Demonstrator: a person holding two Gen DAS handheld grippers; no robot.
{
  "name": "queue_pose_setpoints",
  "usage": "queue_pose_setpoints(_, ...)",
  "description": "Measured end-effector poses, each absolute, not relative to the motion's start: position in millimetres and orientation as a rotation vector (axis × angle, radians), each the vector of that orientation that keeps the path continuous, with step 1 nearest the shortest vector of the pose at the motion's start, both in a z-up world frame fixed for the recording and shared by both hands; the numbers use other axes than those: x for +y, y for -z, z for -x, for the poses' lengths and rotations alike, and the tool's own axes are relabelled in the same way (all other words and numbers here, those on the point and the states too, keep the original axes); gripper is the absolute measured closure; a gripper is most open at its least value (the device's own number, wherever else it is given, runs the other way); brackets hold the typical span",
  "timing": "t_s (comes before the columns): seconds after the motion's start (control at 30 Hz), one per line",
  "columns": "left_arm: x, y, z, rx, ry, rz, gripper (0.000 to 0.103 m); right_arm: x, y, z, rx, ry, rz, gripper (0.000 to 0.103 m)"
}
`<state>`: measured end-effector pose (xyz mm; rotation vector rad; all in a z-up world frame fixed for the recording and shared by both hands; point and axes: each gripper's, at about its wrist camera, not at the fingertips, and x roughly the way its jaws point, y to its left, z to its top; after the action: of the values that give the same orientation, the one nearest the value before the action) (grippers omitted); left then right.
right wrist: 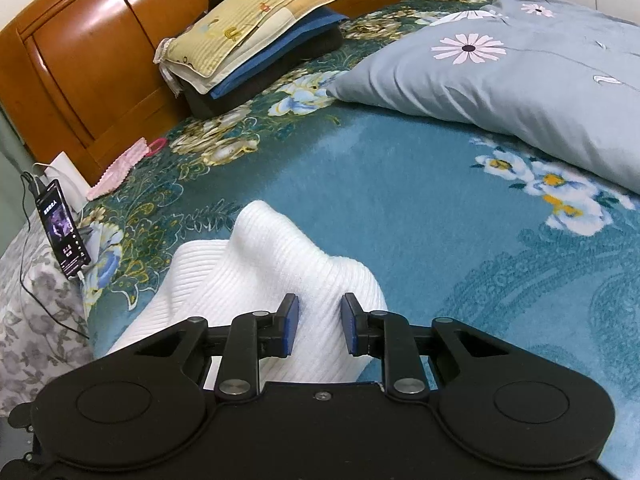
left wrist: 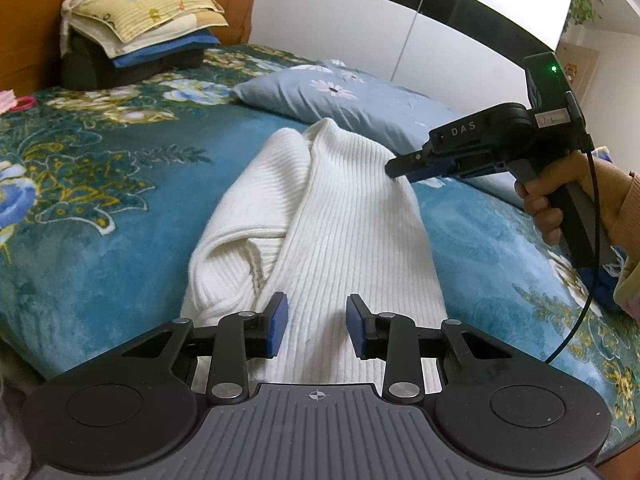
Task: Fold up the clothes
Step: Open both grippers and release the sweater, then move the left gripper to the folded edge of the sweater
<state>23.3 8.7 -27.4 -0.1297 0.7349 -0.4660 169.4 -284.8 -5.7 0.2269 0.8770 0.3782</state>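
- I am working a white sweater point(left wrist: 340, 220) that lies lengthwise on the blanket point(left wrist: 100, 200), roughly mid-bed, with its far end just short of the pillow point(left wrist: 352, 100).
- It looks already narrowed into a long strip, with one side and a sleeve turned in. I judge the step in hand to be taking hold for the end-over-end fold.
- My left gripper point(left wrist: 316, 322) sits over the near end, its jaws partly drawn in with knit between the pads. The ribs run straight through the gap, so I cannot tell whether the pads truly bite.
- My right gripper point(right wrist: 320, 324) is at the far right edge. White knit fills the narrow gap between its pads, and from the left camera the cloth tents up to its tip, so I read it as pinching the sweater.
- For the next move I would want both holds firm. Then I would carry one end over the other, keeping the strip taut and its side edges lined up. A loose left hold would let that end sag or skew.
- There is open blanket to the left of the sweater and between it and the folded stack point(left wrist: 140, 28), so there is room to swing.
- The pillow crowds the far right, and the bed edge is close under the left gripper.
- The phone point(right wrist: 62, 228) and its cable hang at the bed's side, well apart from the sweater.
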Motion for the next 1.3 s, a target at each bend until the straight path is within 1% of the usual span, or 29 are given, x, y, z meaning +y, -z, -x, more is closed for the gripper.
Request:
queue_pose_setpoints(0.27, 18, 10, -10, 0.656, 0.409, 0.174, 0.072, -286, 4, -167, 0.872, -0.381, -0.231, 0.079)
queue_pose_setpoints(0.37, 27, 4, -5, 0.62, 0.351, 0.199, 0.063, -286, 4, -166, 0.869, -0.38, -0.232, 0.077)
queue_pose_setpoints(0.4, 30, 3, -3, 0.611, 0.332, 0.208, 0.058, -286, 3, -165, 0.869, -0.379, -0.234, 0.077)
queue_pose_setpoints(0.47, 36, 3, -1, 0.604, 0.298, 0.223, 0.055, -287, 2, -164, 0.865, -0.38, -0.243, 0.073)
queue_pose_setpoints(0.6, 44, 7, -2, 0.618, 0.253, 0.232, 0.04, -288, 0, -161, 0.855, -0.385, -0.255, 0.069)
queue_pose_setpoints(0.63, 45, 8, -2, 0.622, 0.246, 0.229, 0.039, -288, -1, -160, 0.852, -0.389, -0.257, 0.067)
queue_pose_setpoints(0.7, 47, 11, -3, 0.632, 0.241, 0.227, 0.037, -288, -4, -157, 0.843, -0.395, -0.254, 0.062)
queue_pose_setpoints(0.77, 48, 14, -4, 0.643, 0.237, 0.233, 0.035, -288, -7, -153, 0.83, -0.399, -0.247, 0.05)
queue_pose_setpoints(0.87, 49, 17, -3, 0.654, 0.231, 0.238, 0.032, -289, -12, -148, 0.819, -0.405, -0.231, 0.044)
queue_pose_setpoints(1.0, 51, 19, 1, 0.662, 0.23, 0.239, 0.023, -291, -16, -141, 0.813, -0.397, -0.206, 0.038)
queue_pose_setpoints(1.2, 51, 19, 5, 0.665, 0.227, 0.241, 0.019, -300, -22, -126, 0.747, -0.394, -0.206, 0.013)
queue_pose_setpoints(1.23, 51, 19, 6, 0.666, 0.227, 0.242, 0.017, -302, -23, -124, 0.732, -0.391, -0.208, 0.006)
queue_pose_setpoints(1.3, 50, 20, 7, 0.671, 0.231, 0.237, 0.014, -305, -25, -120, 0.709, -0.387, -0.209, 0.003)
